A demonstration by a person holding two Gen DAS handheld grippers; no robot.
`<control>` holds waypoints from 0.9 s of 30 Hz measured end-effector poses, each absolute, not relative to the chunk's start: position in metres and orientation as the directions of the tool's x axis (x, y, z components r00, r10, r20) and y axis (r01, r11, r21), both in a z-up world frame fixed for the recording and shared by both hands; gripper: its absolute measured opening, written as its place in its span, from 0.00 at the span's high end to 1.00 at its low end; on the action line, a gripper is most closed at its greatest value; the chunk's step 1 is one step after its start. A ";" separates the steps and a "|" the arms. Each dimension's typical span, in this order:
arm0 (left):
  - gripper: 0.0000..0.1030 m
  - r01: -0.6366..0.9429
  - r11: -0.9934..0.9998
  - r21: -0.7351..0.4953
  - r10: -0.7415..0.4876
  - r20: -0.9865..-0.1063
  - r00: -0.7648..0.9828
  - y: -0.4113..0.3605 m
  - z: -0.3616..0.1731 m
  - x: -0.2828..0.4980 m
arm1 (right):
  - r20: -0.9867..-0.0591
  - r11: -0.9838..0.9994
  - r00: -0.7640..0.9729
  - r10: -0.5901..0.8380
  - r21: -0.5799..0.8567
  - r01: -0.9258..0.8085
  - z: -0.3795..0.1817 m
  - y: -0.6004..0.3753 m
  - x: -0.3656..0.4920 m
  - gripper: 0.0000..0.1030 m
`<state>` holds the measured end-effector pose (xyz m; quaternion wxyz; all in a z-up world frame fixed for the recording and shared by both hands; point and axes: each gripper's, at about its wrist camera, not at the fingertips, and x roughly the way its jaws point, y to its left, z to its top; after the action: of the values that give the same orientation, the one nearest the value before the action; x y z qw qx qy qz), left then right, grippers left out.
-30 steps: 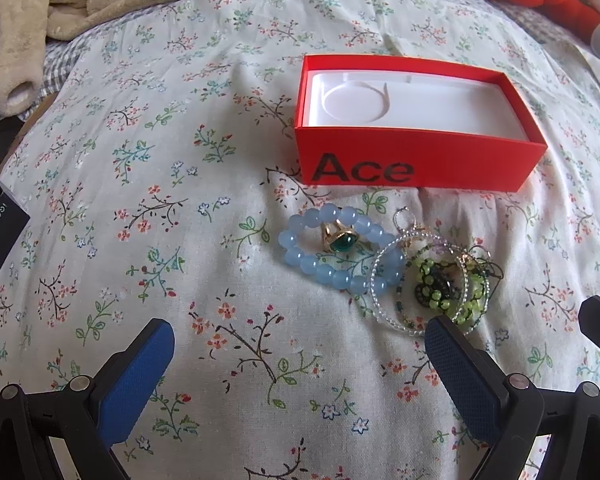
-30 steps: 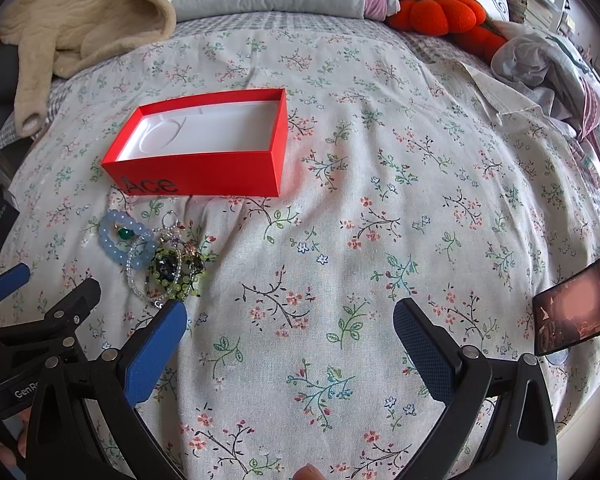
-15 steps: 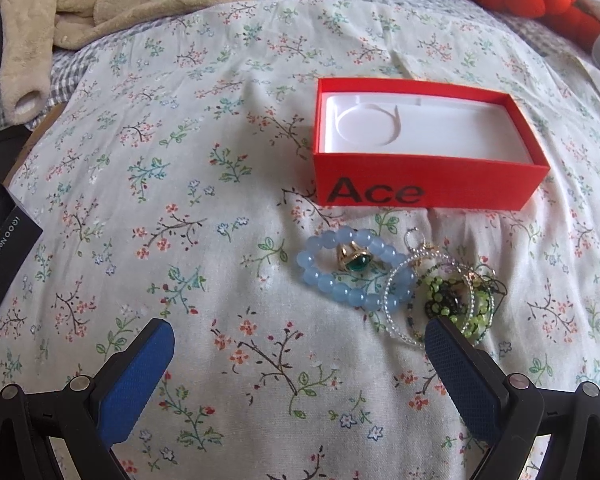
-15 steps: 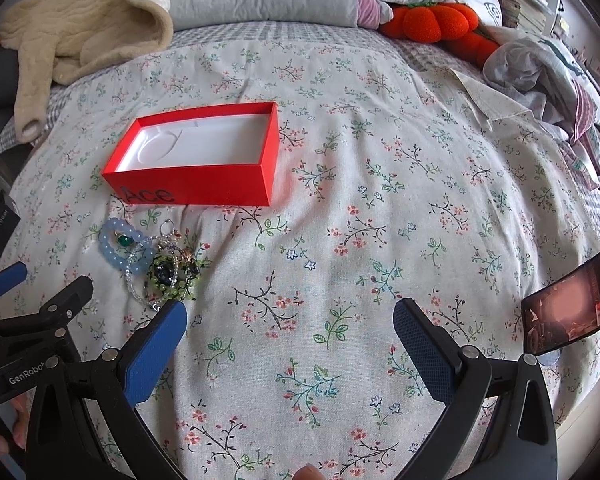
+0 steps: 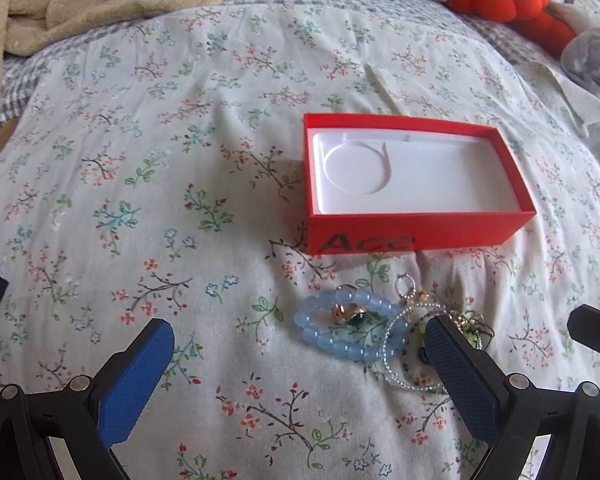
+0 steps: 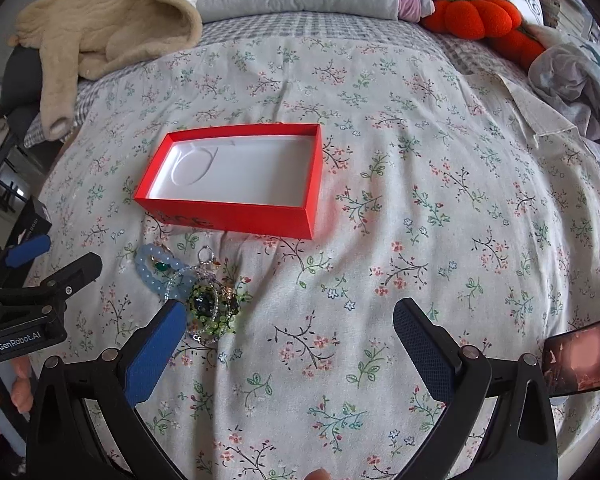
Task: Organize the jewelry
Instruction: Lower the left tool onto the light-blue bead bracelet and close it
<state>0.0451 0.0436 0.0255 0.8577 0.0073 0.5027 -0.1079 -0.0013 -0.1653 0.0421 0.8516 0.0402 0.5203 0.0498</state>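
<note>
An open red box point(image 5: 416, 232) with a white insert lies on the floral bedspread; it also shows in the right wrist view point(image 6: 236, 212). In front of it lies a pile of jewelry: a light-blue bead bracelet point(image 5: 340, 326) around a gold ring with a green stone point(image 5: 350, 312), a clear bead bracelet point(image 5: 396, 364) and green beaded pieces point(image 6: 210, 308). My left gripper point(image 5: 300, 364) is open and empty, its right finger over the pile's right side. My right gripper point(image 6: 288, 344) is open and empty, right of the pile.
A beige fleece garment point(image 6: 100, 28) lies at the back left. An orange plush pumpkin point(image 6: 476, 16) and crumpled clothes point(image 6: 572, 80) lie at the back right. A black box point(image 6: 32, 220) sits at the left bed edge. A phone point(image 6: 580, 356) lies at the right.
Both grippers have risen and tilted, so the box and jewelry sit lower and farther in view. The jewelry and box have not moved on the bed.
</note>
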 end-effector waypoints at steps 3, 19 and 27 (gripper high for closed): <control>0.00 0.266 0.958 -0.110 -0.222 -0.871 0.439 0.045 0.010 0.049 | -0.893 0.983 0.414 0.178 0.176 -0.044 0.024 -0.168 -0.001 0.00; 0.47 0.381 0.912 -0.150 -0.286 -0.900 0.330 0.032 -0.037 0.073 | -0.918 0.978 0.349 0.188 0.209 0.023 -0.006 -0.183 0.016 0.00; 0.79 0.360 0.921 -0.147 -0.271 -0.907 0.324 0.029 -0.040 0.080 | -0.919 0.977 0.342 0.195 0.211 0.012 -0.007 -0.179 0.019 0.00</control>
<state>0.0796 0.0290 -0.0402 0.8125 0.0405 0.5482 -0.1941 0.0186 -0.1792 -0.0074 0.8142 0.0905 0.5707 0.0561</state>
